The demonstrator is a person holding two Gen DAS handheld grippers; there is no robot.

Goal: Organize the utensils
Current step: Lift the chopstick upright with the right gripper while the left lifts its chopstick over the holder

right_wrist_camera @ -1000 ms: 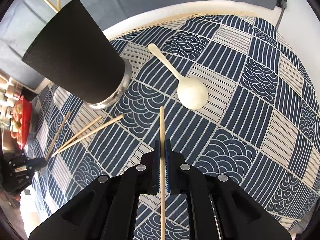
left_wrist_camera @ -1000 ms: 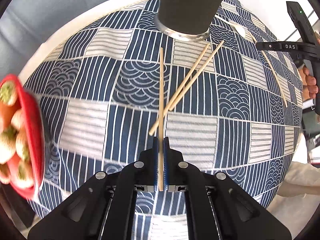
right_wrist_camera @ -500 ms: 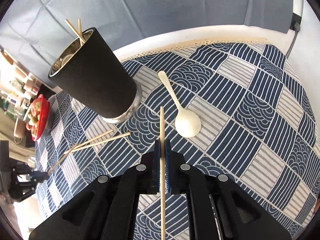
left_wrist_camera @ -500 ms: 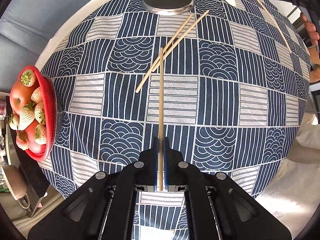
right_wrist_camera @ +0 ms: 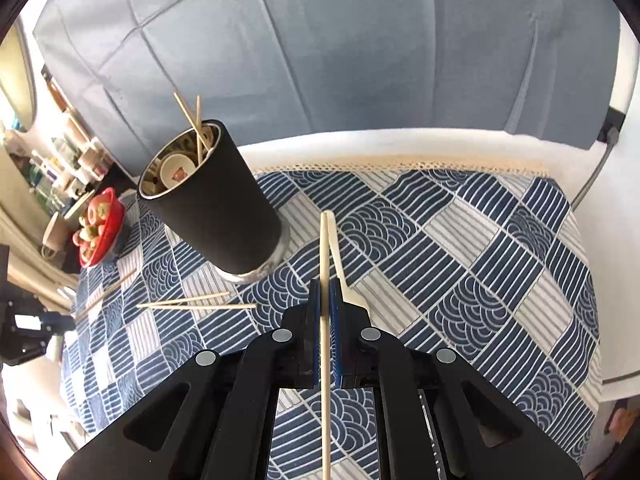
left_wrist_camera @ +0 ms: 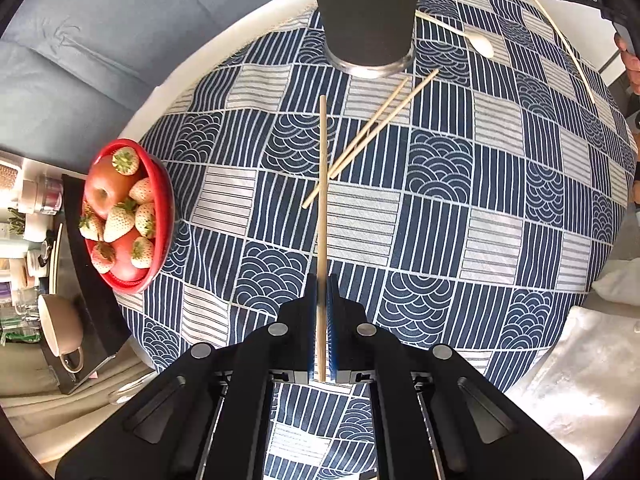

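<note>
The left gripper (left_wrist_camera: pixel 321 308) has its jaws clamped tight on a single pale wooden chopstick (left_wrist_camera: pixel 322 200), which runs straight up toward twelve o'clock in the left wrist view, above the blue-and-white patterned tablecloth (left_wrist_camera: pixel 500 200). Two more loose wooden chopsticks (left_wrist_camera: pixel 372 132) lie close together on the cloth, slanting toward one o'clock, their far ends near the base of the tall black cylindrical cup with a metal rim (left_wrist_camera: pixel 366 12) at twelve o'clock. A white plastic spoon (left_wrist_camera: pixel 476 42) rests on the cloth at about one o'clock, just beside the cup. A red bowl of strawberries and apples (left_wrist_camera: pixel 124 216) sits at nine o'clock near the table's edge.

The right gripper (right_wrist_camera: pixel 325 300) likewise pinches a second wooden chopstick (right_wrist_camera: pixel 325 256) between closed jaws, pointing to twelve o'clock. In this view the black cup stands at ten o'clock, already holding two chopsticks and some white utensils, while the spoon's handle lies just right of the held stick.
</note>
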